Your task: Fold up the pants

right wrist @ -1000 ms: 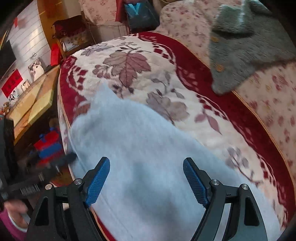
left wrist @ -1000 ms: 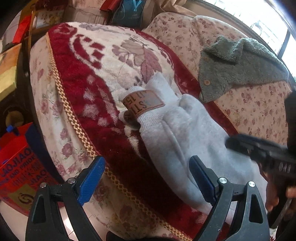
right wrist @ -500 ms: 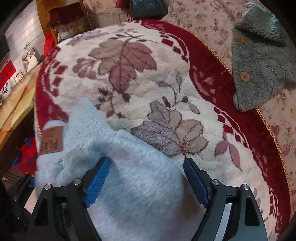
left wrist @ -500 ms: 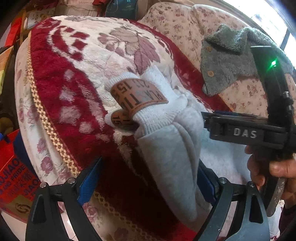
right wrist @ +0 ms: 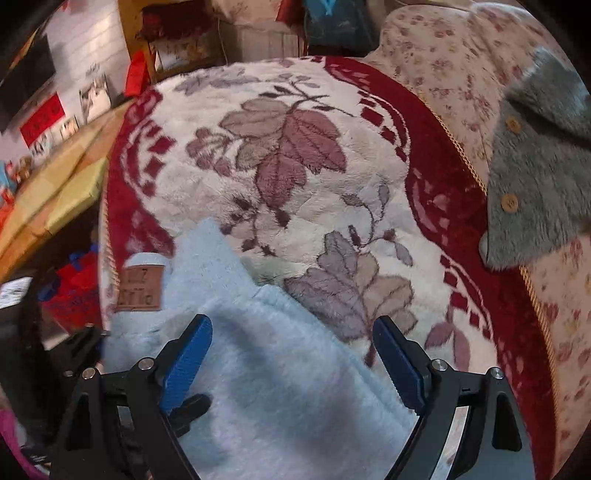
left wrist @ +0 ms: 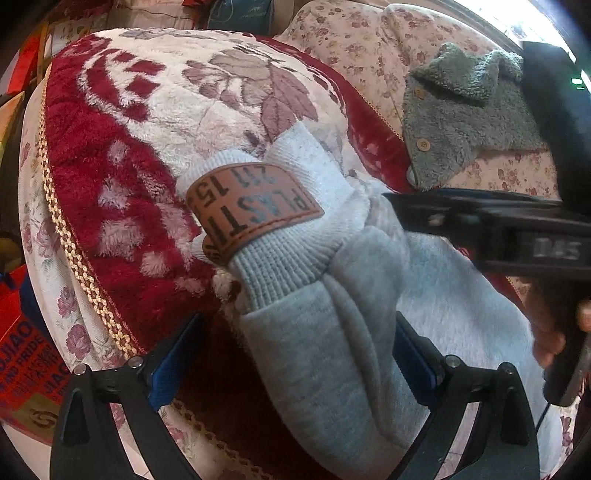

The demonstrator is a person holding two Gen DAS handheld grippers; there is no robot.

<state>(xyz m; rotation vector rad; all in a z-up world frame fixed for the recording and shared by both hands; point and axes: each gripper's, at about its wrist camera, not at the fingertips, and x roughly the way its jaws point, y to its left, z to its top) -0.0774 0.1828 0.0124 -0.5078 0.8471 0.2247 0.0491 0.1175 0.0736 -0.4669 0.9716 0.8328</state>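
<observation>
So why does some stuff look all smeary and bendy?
Left wrist view: the other gripper is motion-blurred, the window corner glares white, the patch stays sharp. Right wrist view: the patch and pants are blurred. Both fisheye views bend the edges.

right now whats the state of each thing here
pants: bunched, cuff up, lying on the blanket
left gripper: open, jaws just widened, straddling the pants leg
right gripper: open over the pants
jacket: draped on the sofa back
blanket: spread flat
</observation>
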